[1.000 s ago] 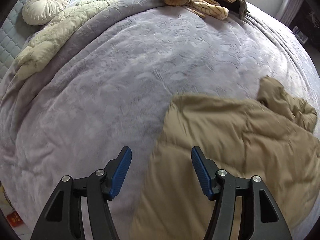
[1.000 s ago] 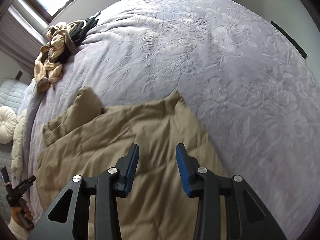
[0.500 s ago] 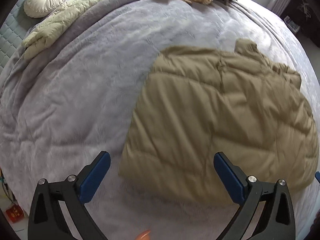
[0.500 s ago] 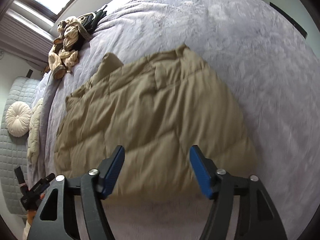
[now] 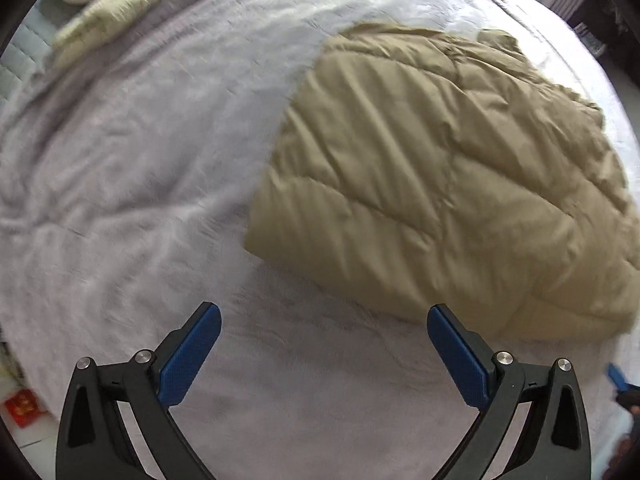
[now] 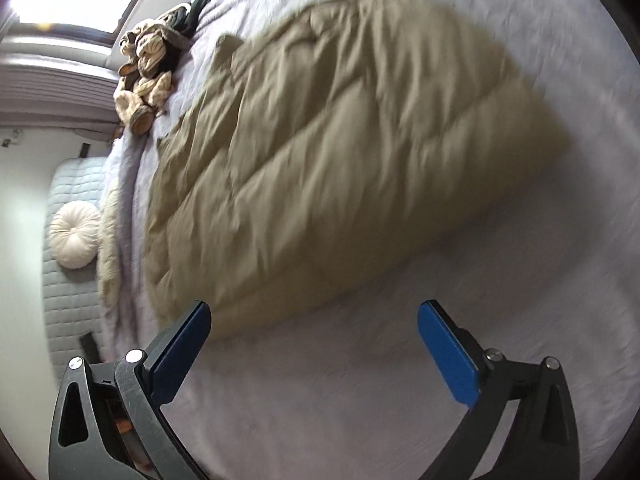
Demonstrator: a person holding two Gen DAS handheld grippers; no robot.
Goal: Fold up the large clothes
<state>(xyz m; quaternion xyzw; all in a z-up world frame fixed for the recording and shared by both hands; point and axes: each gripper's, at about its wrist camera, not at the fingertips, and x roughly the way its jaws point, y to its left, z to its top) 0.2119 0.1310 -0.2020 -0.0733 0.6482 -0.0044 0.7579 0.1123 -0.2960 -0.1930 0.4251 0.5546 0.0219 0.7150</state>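
Observation:
A tan quilted coat (image 5: 440, 176) lies folded into a thick pad on the lilac bedspread (image 5: 132, 152). The right wrist view shows the same coat (image 6: 340, 152) stretching away to the upper left. My left gripper (image 5: 324, 332) hangs over bare bedspread just short of the coat's near edge, its blue pads wide apart with nothing between them. My right gripper (image 6: 314, 326) is still opening, its jaws spread wide over the bedspread, with the left pad at the coat's near corner and nothing gripped.
A heap of striped and dark clothes (image 6: 156, 60) lies at the far side of the bed. A cream round cushion (image 6: 76, 234) and a cream blanket (image 5: 116, 12) lie along the pale quilted headboard (image 6: 68, 280). A red item (image 5: 24, 410) lies on the floor at lower left.
Both grippers opened wide and let go of the coat, then drew back off it toward the near edge of the bed. The coat now lies flat and folded.

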